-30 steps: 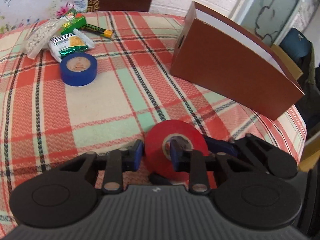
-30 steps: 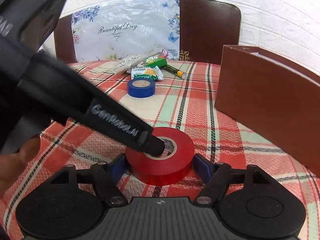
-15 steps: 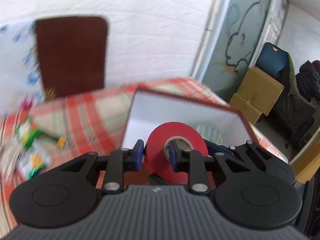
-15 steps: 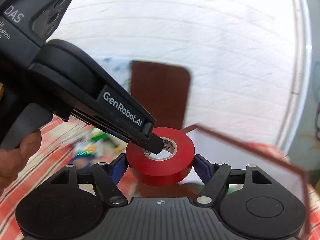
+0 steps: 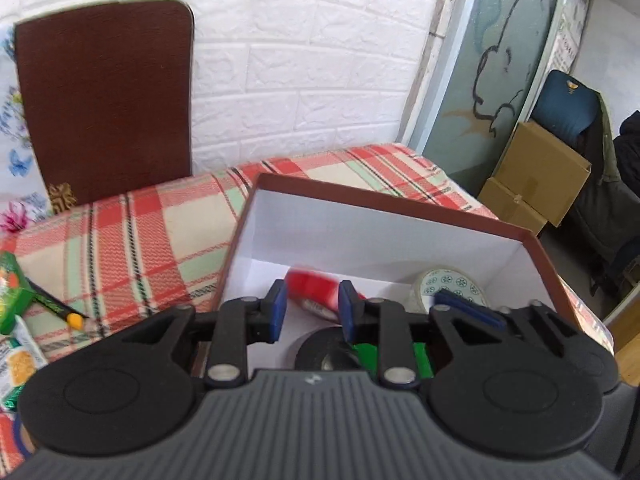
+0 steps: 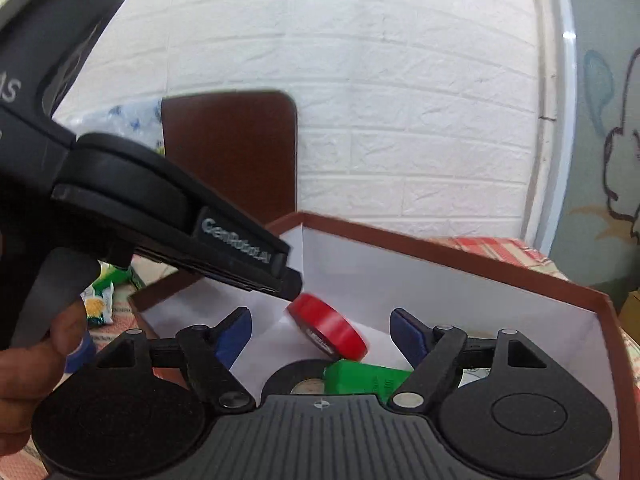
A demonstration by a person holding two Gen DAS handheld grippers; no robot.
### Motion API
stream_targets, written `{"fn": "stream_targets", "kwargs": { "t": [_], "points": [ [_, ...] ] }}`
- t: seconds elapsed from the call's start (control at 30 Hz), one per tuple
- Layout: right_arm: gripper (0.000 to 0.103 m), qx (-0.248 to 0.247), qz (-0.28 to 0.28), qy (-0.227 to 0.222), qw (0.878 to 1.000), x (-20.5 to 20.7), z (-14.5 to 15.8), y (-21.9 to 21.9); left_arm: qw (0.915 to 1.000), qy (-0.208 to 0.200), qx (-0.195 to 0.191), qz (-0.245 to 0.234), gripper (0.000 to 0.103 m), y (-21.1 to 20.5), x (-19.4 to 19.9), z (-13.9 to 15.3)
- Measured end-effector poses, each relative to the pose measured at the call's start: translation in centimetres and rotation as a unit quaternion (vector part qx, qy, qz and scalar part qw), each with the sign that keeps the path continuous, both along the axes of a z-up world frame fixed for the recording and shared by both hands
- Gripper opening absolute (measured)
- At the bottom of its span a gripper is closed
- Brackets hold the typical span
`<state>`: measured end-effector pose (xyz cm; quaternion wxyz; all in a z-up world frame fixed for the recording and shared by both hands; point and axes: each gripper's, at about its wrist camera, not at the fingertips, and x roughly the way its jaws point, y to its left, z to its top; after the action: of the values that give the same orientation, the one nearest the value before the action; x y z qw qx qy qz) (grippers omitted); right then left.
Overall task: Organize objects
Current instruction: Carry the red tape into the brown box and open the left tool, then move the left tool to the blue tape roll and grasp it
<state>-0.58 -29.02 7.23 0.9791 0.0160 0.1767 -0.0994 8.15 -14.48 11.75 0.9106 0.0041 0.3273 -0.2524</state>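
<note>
We see the desk (image 5: 132, 240) under its red, cream and green plaid cloth, and on it the brown box (image 5: 532, 240) with the white inside, now right below both grippers; a second ago it stood farther off across the cloth. A brown chair back (image 5: 104, 96) rises behind the desk against the white brick wall.

Our left gripper (image 5: 312, 312) hangs over the box's near edge with its blue-padded fingers (image 5: 276, 312) apart and nothing between them. Half a second ago they were clamped through the core of the red tape roll (image 6: 328, 328); that hold is gone. Our right gripper (image 6: 320, 340) also has its fingers (image 6: 236, 332) spread wide, clear of the roll on both sides, where earlier they flanked it closely.

The red tape roll is now inside the box, tilted and blurred, just beyond the left gripper's tip as seen from the right wrist; we cannot tell whether it is touching the box floor.

Below it in the box lie a black tape roll (image 6: 296, 380) and a green packet (image 6: 368, 376), touching each other. A patterned white tape roll (image 5: 444, 284) sits toward the box's right side.

Out on the cloth to the left are a green carton (image 5: 12, 296) and a yellow-tipped marker (image 5: 60, 308).
</note>
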Motion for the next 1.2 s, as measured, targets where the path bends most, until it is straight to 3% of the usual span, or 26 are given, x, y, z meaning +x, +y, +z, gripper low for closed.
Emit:
{"fn": "stream_targets", "kwargs": {
  "t": [0.13,0.37,0.6,0.83,0.93,1.03,1.2],
  "points": [
    [0.076,0.007,-0.006,-0.050,0.999,-3.5,-0.3,2.0,0.9994,-0.036,-0.005,0.000,0.030,2.2,-3.1,0.5],
    [0.076,-0.010,-0.003,-0.075,0.997,-7.5,-0.8,6.0,0.9990,-0.039,-0.001,0.023,0.033,5.5,-7.1,-0.4],
    [0.076,0.008,0.050,-0.023,0.998,-6.6,-1.8,8.6,0.9963,-0.018,0.015,0.083,0.036,11.0,-8.7,-3.2],
    [0.066,0.035,0.121,0.066,0.990,-3.5,-4.6,11.6,0.9830,0.032,0.054,0.173,0.036,17.9,-8.8,-8.0],
    [0.063,0.017,0.160,0.082,0.984,-2.0,-5.2,13.9,0.9772,0.045,0.038,0.204,0.036,20.9,-8.6,-8.4],
    [0.061,0.001,0.197,0.096,0.976,0.5,-5.6,16.3,0.9734,0.057,-0.007,0.222,0.036,23.3,-8.1,-8.0],
    [0.058,-0.003,0.205,0.125,0.971,5.7,-6.1,18.5,0.9694,0.070,-0.044,0.231,0.035,24.5,-7.9,-7.7]
  ]
}}
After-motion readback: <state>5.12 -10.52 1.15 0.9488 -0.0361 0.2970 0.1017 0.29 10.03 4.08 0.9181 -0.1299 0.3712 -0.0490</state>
